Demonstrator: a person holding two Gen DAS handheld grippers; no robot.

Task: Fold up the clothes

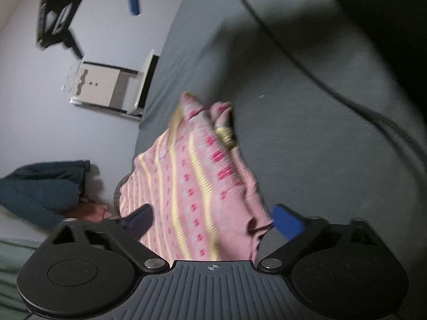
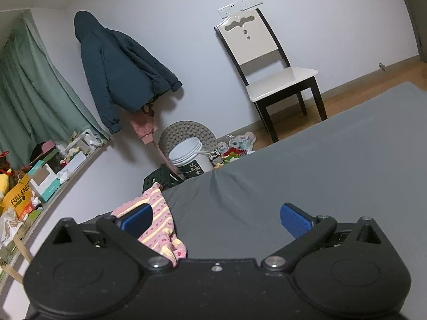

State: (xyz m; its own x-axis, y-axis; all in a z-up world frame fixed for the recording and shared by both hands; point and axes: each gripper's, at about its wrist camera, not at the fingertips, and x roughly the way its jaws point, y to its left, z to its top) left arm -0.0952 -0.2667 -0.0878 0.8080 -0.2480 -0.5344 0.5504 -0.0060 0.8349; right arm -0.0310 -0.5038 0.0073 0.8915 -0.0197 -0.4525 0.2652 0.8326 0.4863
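Observation:
A pink knit garment [image 1: 192, 176] with yellow stripes and red dots lies bunched on the grey bed sheet [image 1: 307, 138]. My left gripper [image 1: 213, 222] is open, its blue fingers wide apart, with the cloth lying between them and against the left pad [image 1: 138, 221]. In the right wrist view the same garment [image 2: 160, 221] sits at the bed's near left edge. My right gripper [image 2: 216, 221] is open too; its left pad [image 2: 137, 220] rests over the cloth and its right pad [image 2: 295, 222] is above bare sheet [image 2: 320, 165]. The right gripper's black body [image 1: 56, 18] shows blurred at the top left of the left wrist view.
A white chair [image 2: 269, 61] stands by the wall beyond the bed. A dark blue jacket [image 2: 120, 72] hangs on the wall above a white bucket [image 2: 189, 157] and shoes. A cluttered shelf [image 2: 40, 176] and green curtain are on the left. A black cable [image 1: 333, 90] crosses the sheet.

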